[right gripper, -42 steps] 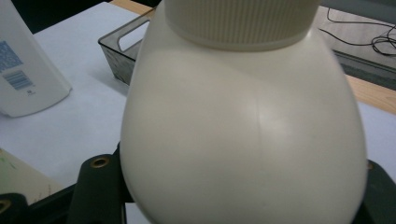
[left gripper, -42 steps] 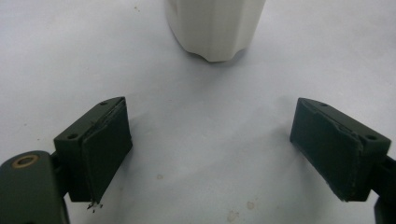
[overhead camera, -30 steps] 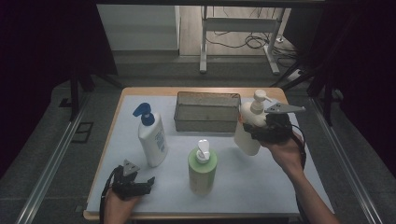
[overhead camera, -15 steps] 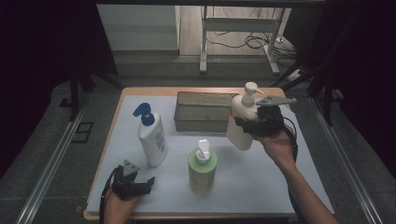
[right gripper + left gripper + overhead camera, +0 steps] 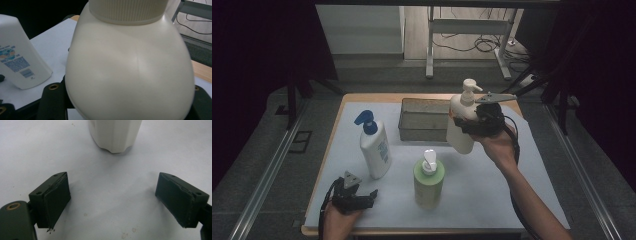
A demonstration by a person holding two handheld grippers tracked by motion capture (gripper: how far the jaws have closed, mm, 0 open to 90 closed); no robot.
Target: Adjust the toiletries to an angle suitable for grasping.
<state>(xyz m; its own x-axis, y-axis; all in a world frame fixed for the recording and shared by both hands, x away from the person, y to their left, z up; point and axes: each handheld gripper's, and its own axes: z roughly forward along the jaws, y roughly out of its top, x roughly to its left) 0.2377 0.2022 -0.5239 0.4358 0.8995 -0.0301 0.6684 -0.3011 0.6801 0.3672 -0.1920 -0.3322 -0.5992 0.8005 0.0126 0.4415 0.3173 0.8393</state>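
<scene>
Gripping cream pump bottle (image 5: 460, 125), right fingers (image 5: 473, 121).

Left tool (image 5: 112, 202) jaws wide apart, white bottle (image 5: 115, 135) base ahead, white tabletop (image 5: 37, 150)

- Three pump bottles in all:
  - one cream pump bottle (image 5: 460, 125), lifted off the surface in the right gripper (image 5: 479, 120), tilted
  - one white bottle with a blue pump (image 5: 374, 147), standing upright
  - one green bottle with a white pump (image 5: 428, 181), standing upright
- One grey wire-mesh basket (image 5: 422, 120) at the far side of the surface.
- One pale sheet (image 5: 472, 195) spread over the surface.
- Two hand-held grippers: the right one and the left gripper (image 5: 354, 197), each with two black jaws.
</scene>
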